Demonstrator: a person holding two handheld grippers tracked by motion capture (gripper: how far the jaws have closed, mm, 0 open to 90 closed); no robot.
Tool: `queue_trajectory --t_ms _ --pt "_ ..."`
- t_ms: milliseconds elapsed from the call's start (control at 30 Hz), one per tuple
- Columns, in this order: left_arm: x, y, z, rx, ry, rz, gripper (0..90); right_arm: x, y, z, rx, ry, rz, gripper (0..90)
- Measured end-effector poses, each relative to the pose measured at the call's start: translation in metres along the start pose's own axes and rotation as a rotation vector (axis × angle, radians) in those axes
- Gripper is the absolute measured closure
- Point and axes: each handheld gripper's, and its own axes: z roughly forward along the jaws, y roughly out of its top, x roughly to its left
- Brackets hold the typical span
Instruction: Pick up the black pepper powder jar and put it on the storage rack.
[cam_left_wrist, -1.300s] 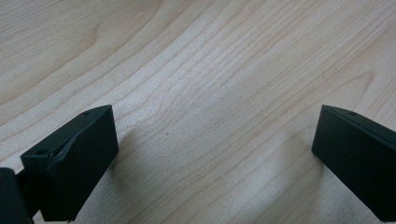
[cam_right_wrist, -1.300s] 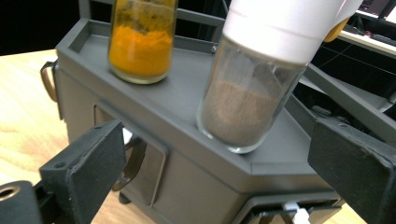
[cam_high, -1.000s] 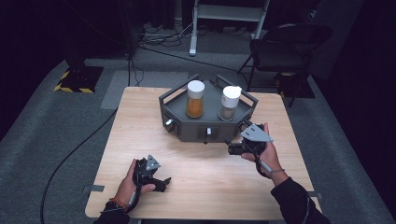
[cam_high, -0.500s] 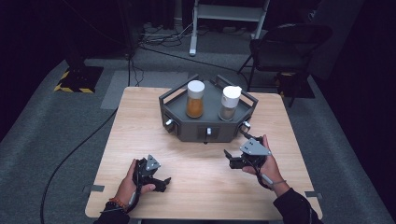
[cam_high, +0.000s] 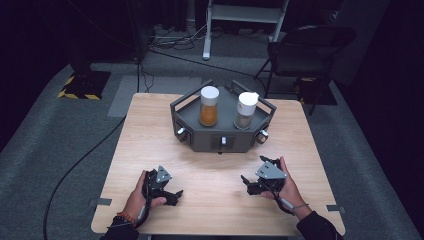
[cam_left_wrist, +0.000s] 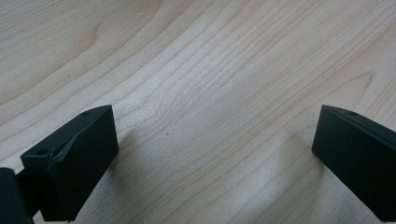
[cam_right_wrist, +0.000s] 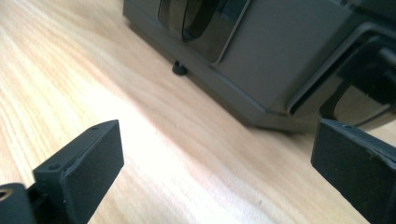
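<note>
Both jaws spread on right gripper; grey rack near, ahead.

left claw: near table edge | right claw: near tray | two jars in tray

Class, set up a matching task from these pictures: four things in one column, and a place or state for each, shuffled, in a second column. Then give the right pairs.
Things:
1. left gripper
2. right gripper
3. jar with orange contents
4. jar with grey-brown contents

Places or states:
A. stands in the right half of the grey tray
B. open, low over bare wood at the table's near left
C. stands in the tray's left half
D. open, near the tray's front wall

Pairs: 1-B, 2-D, 3-C, 4-A
</note>
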Motion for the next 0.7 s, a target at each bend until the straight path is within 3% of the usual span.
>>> queue_trajectory --t_ms 367,700 --pt "0.000 0.000 0.000 0.000 -0.001 0.000 0.4 -0.003 -0.014 -0.001 0.074 0.014 -0.020 2.2" --pt "0.000 0.000 0.000 0.000 0.000 0.000 0.4 -0.013 -0.027 -0.010 0.136 0.054 0.036 2.2"
